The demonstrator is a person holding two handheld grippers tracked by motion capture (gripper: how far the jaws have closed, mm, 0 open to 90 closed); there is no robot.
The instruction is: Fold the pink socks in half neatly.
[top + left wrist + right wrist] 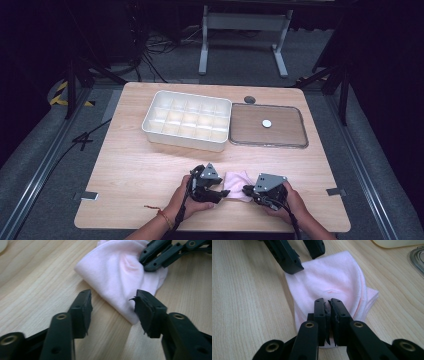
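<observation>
A soft, folded pale-pink cloth [237, 186] lies near the front edge of the light wooden table [130, 155], pinched in the closed jaws of the right gripper [328, 305]. The left gripper [113, 305] stands parted at the cloth's edge, nothing pressed between its pads. Folding seems under way; a fresh grip by the left gripper is probably called for next.
</observation>
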